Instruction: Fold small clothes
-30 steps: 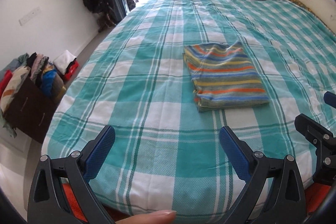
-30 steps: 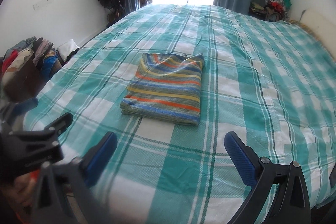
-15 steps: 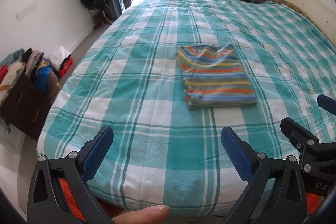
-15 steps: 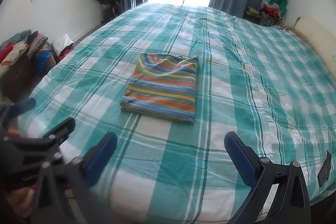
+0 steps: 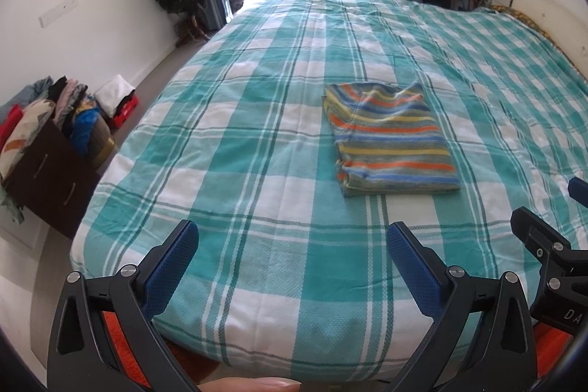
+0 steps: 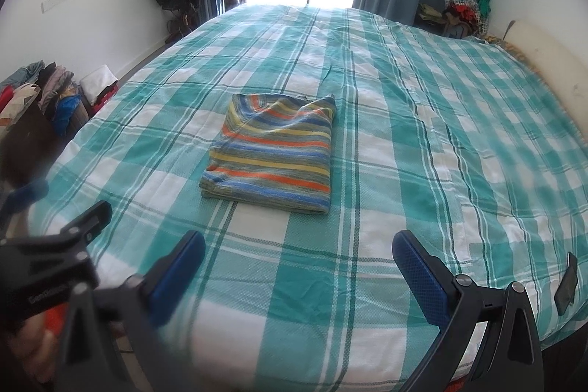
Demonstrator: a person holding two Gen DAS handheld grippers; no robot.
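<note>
Garment: we see a small knitted top in orange, blue, yellow and grey stripes (image 5: 391, 140), folded into a neat rectangle and lying flat a little right of centre in the left wrist view, left of centre in the right wrist view.
Bed: the top rests on a bed covered with a teal-and-white checked cotton spread (image 5: 235, 149), which fills the middle of both views.
Left gripper: our black left gripper with blue pads (image 5: 292, 254) sits low in the frame above the near edge of the bed, its fingers spread wide and holding nothing, well apart from the top.
Right gripper: our black right gripper with blue pads (image 6: 298, 263) is also low in the frame, fingers wide and empty, the top well ahead of it.
Step in hand: we judge this garment folded, with both grippers clear of it, so the fold itself looks finished.
Next move: it probably calls for either setting the folded top aside or fetching another piece; any lift needs a grip under the thick near edge so the layers do not slide open.
Other clothes: a heap of mixed coloured clothes on a dark brown box (image 5: 47, 131) stands on the floor at the left edge of the frame.
Risk: a one-sided pinch could undo the fold.
</note>
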